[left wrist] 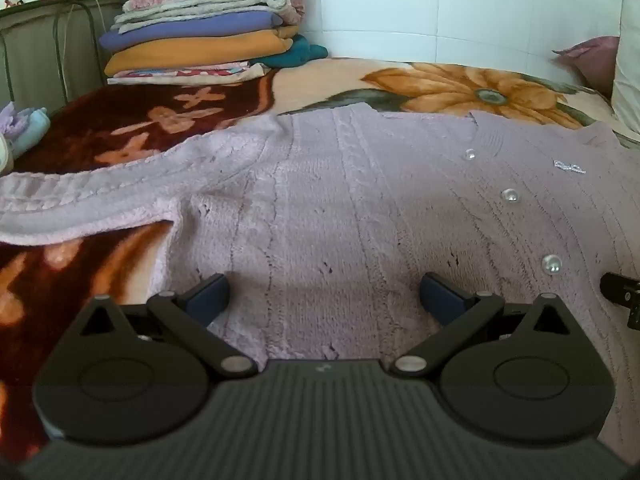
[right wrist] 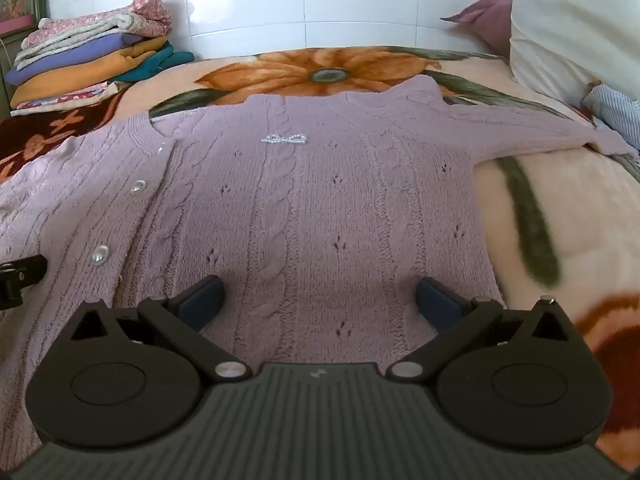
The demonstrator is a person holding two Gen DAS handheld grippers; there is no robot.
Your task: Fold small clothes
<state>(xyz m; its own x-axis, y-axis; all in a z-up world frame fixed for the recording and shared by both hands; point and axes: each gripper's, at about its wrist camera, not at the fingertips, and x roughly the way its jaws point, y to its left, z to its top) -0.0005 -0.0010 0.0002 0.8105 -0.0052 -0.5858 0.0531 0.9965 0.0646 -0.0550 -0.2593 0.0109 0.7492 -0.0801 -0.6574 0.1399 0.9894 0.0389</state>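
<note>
A small lilac cable-knit cardigan (left wrist: 340, 200) (right wrist: 320, 184) lies spread flat on the bed, front up, with pearl buttons (left wrist: 510, 195) down its placket and a beaded bow (right wrist: 284, 138) on the chest. One sleeve (left wrist: 80, 200) stretches out to the left, the other sleeve (right wrist: 540, 132) to the right. My left gripper (left wrist: 324, 296) hovers open over the cardigan's left half near the hem, nothing between its fingers. My right gripper (right wrist: 318, 300) hovers open over the right half. Each gripper's edge shows in the other's view.
A flower-patterned blanket (right wrist: 540, 208) covers the bed. A stack of folded clothes (left wrist: 200, 36) sits at the back left by a tiled wall. White and pink pillows (right wrist: 560, 20) lie at the back right, a striped cloth (right wrist: 616, 108) beside them. A metal bed frame (left wrist: 60, 40) stands far left.
</note>
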